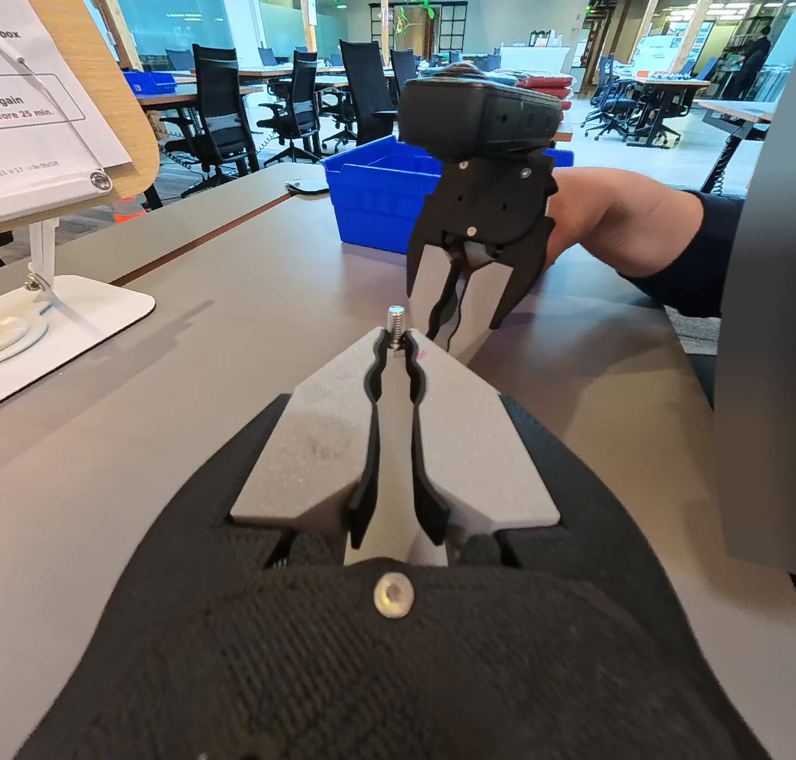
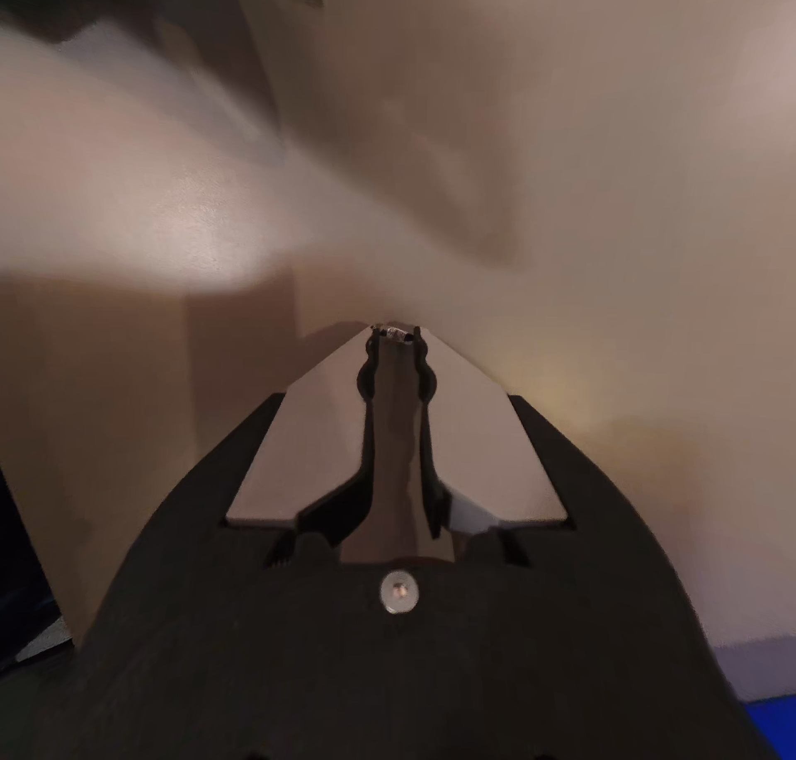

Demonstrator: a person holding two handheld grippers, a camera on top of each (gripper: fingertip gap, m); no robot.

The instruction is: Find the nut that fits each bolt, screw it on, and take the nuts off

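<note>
Matching step: left tool (image 1: 395,343) clamps bolt (image 1: 396,319) upright, right tool (image 2: 397,333) at its 2 o'clock pinches nut (image 2: 396,334); next, align nut over thread.

A small silver bolt (image 1: 396,325), standing straight up, threads on top. Pinched low down between the tips of the left gripper (image 1: 395,343), its top poking out above them. A tiny shiny nut (image 2: 396,334), silver too, held right at the tips of the right gripper (image 2: 395,333). Nut just beside the bolt, a little to its right, not on it.
</note>
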